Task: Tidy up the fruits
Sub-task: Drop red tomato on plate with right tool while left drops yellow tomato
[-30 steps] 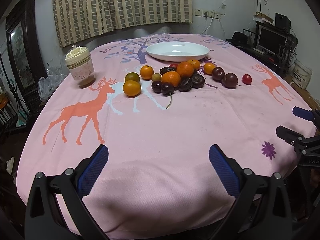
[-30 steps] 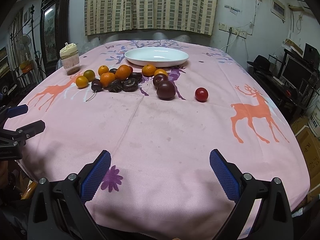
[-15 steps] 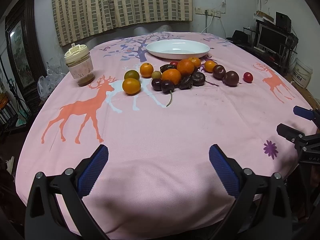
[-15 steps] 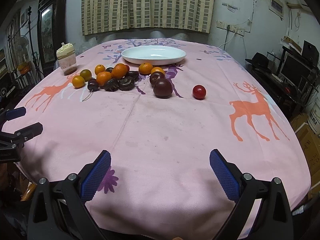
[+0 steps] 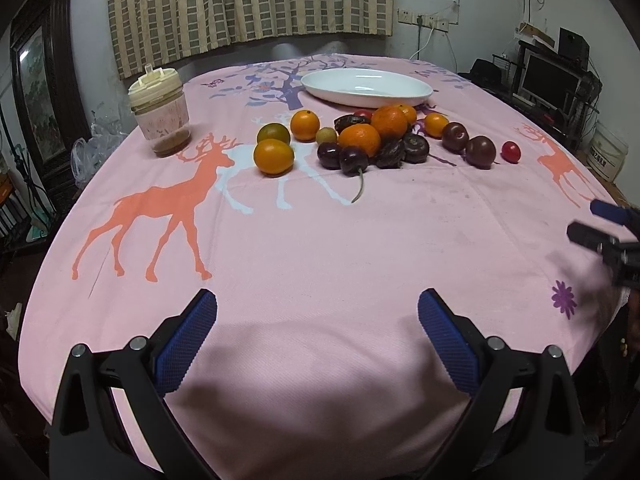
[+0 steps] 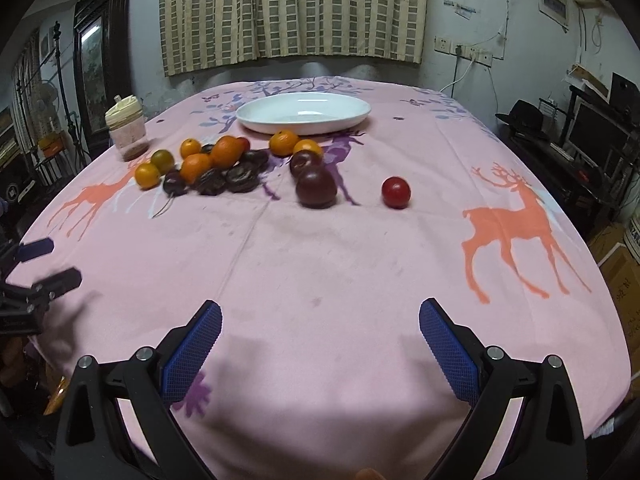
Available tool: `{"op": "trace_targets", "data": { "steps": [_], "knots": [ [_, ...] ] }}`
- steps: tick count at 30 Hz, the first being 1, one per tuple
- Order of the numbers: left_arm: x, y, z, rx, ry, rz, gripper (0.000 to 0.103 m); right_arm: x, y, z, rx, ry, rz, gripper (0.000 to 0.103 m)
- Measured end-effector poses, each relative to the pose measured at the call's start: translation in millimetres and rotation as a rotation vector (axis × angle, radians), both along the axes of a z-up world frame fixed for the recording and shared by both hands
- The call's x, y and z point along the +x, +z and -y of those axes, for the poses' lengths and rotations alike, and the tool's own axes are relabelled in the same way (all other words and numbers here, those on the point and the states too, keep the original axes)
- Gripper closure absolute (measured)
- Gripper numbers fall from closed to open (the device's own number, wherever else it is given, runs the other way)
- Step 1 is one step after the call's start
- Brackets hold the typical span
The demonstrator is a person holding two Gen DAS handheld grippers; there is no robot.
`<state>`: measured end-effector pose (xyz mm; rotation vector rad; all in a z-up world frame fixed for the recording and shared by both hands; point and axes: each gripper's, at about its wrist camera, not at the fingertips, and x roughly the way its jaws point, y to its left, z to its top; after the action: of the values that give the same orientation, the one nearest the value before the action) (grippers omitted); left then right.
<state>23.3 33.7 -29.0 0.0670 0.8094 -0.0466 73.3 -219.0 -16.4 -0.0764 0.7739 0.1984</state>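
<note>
Left gripper (image 5: pixel 318 334), lower part of the left wrist frame: two black plastic finger arms, triangular cut-outs in the outer struts, lower corners. Each arm carries two silver round-head screws. Fingertips (image 5: pixel 186 344) faced with blue pads, fine diamond-knurl texture, rounded ends.

Right gripper (image 6: pixel 320 336), lower part of the right wrist frame: same build. Black arms, triangular cut-outs, two silver screws per arm, blue knurled pads (image 6: pixel 448 344).

Each gripper also shows side-on at the edge of the other camera's frame: right gripper at right edge of the left view, left gripper at left edge of the right view. Both blurred; black finger, blue pad visible.
</note>
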Motion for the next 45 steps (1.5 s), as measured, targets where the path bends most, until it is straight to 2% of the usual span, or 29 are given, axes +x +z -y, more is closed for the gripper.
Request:
{"op": "trace_targets", "data": {
  "steps": [3,5,8,12,17,20,24,26,27,28,35,39,42,45],
  "knots": [
    [9,0,-9,-0.007,-0.008,0.011,0.004,29,3,12,0.018,0.008,-0.018,0.019],
    [17,2,-14,-0.031,-0.019,0.012,0.004,56,4,21,0.018,-0.014,-0.045,0.035],
    [28,6,-20,-0.058,-0.036,0.017,0.004,96,1,29,0.011,-0.022,-0.094,0.044],
    [44,10,-27,-0.077,-0.048,0.006,0.004,135,-5,35,-0.052,-0.061,-0.124,0.047],
    [66,11,-35,-0.111,-0.065,-0.033,0.004,158,-17,40,-0.037,-0.052,-0.188,0.066],
    [82,15,-32,-0.088,-0.08,-0.035,0.004,165,-23,42,-0.01,-0.042,-0.214,0.074],
    [107,18,-36,-0.046,-0.081,-0.036,0.006,166,-21,45,0.017,-0.031,-0.224,0.076],
    [121,18,-38,-0.046,-0.084,-0.054,0.018,164,-15,48,0.049,-0.028,-0.225,0.077],
    [129,18,-40,-0.049,-0.09,-0.07,0.031,163,-10,49,0.06,-0.028,-0.22,0.077],
    [138,17,-41,-0.058,-0.096,-0.084,0.035,162,-4,50,0.065,-0.023,-0.211,0.077],
    [180,4,-48,-0.074,-0.083,-0.135,0.038,172,26,44,0.081,0.019,-0.163,0.076],
    [193,-10,-50,-0.084,-0.087,-0.183,0.053,190,39,33,0.101,0.053,-0.136,0.076],
    [196,-17,-54,-0.13,-0.092,-0.203,0.053,209,44,24,0.116,0.076,-0.127,0.076],
    [195,-16,-54,-0.159,-0.117,-0.209,0.063,238,47,11,0.14,0.099,-0.115,0.076]
  ]
}}
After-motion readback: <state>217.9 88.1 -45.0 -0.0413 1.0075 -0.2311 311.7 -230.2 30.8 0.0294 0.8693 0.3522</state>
